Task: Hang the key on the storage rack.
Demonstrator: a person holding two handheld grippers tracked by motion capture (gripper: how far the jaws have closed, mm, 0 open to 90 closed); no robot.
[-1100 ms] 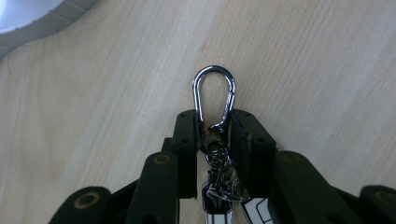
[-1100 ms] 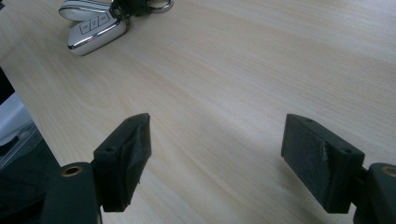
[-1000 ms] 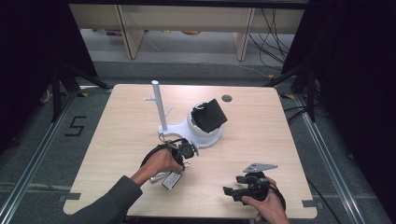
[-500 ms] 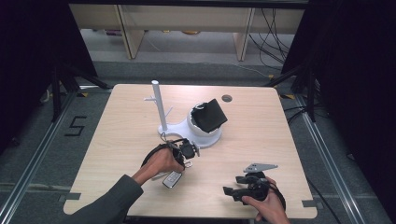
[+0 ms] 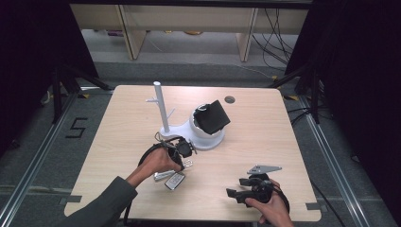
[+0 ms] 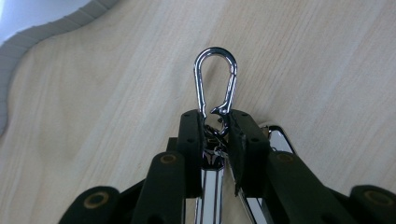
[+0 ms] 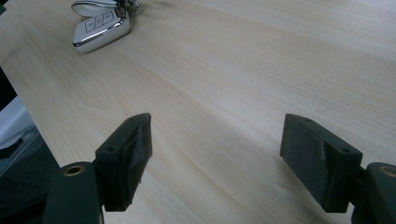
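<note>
Carabiner (image 6: pixel 215 79) pinched in left claw (image 6: pixel 215 140) beside key fob (image 5: pixel 174 180), right claw (image 7: pixel 217 158) wide open, holding nothing

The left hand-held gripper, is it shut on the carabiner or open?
Shut on it. In the left gripper view the left hand-held gripper has both pads pressing the carabiner at its lower end, its loop sticking out above.

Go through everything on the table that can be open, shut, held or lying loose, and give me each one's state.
Left gripper: shut on the carabiner.
Carabiner: gate closed, base clamped.
Car key: lying flat on the table.
Right gripper: open, holding nothing.
White stand: upright.
</note>
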